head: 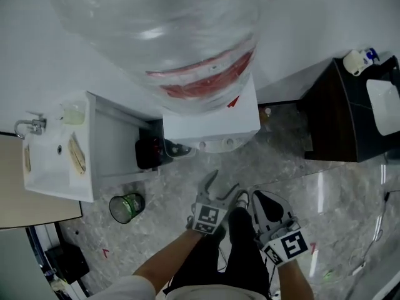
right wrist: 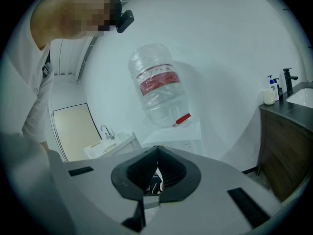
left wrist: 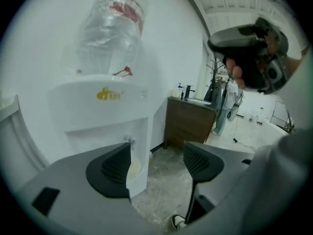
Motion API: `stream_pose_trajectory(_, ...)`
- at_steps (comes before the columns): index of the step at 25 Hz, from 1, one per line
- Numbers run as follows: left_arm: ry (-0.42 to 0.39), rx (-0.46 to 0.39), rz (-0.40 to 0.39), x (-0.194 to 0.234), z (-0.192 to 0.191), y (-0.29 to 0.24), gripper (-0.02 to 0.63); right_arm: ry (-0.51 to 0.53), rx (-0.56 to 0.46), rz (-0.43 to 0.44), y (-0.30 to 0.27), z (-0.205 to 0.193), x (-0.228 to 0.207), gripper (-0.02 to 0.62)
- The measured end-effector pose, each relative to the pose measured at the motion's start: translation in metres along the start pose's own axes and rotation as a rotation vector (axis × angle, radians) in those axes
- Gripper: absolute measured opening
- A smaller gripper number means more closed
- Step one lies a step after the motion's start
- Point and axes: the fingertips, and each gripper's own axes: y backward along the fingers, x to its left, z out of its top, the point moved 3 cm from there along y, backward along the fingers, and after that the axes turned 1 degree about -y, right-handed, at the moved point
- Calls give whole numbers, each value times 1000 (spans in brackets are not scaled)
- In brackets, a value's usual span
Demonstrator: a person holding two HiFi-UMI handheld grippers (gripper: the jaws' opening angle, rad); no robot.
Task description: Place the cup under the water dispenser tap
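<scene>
Cup (left wrist: 135,166): seen pale under tap (left wrist: 129,141) in water dispenser (left wrist: 93,112) niche. Yellow logo (left wrist: 108,95) and red bottle label (left wrist: 128,11) too blurred to read. Left gripper (left wrist: 157,155) gaped wide, empty; right gripper (right wrist: 156,168) closed, empty.

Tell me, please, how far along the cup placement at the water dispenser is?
Seemingly done: a pale cup-like shape sits in the water dispenser alcove below the tap, half hidden by a jaw. In hand: nothing; the left gripper is open and empty, the right gripper shut. Left: probably nothing.
</scene>
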Motion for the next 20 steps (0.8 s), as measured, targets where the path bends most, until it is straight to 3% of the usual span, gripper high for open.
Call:
stream_pose_trajectory(1, -1, -8, -19, -5, 15, 14, 331, 4, 0, -4, 4, 6, 6, 8)
stream_pose_trajectory(5, 13, -62, -61, -21, 78, 78, 98, 25, 0, -25, 25, 28, 32, 8)
stream_pose_trajectory(8, 35, -105, -82, -30, 121, 121, 26, 40, -1, -25, 41, 42, 54, 8)
stream_pose_trajectory(13, 103, -119, -109, -44, 163, 174, 5, 68, -15, -14, 57, 57, 92, 8)
stream_pose_trajectory(20, 95, -169, -88, -61, 206, 234, 5, 135, -52, -31, 83, 85, 139, 8)
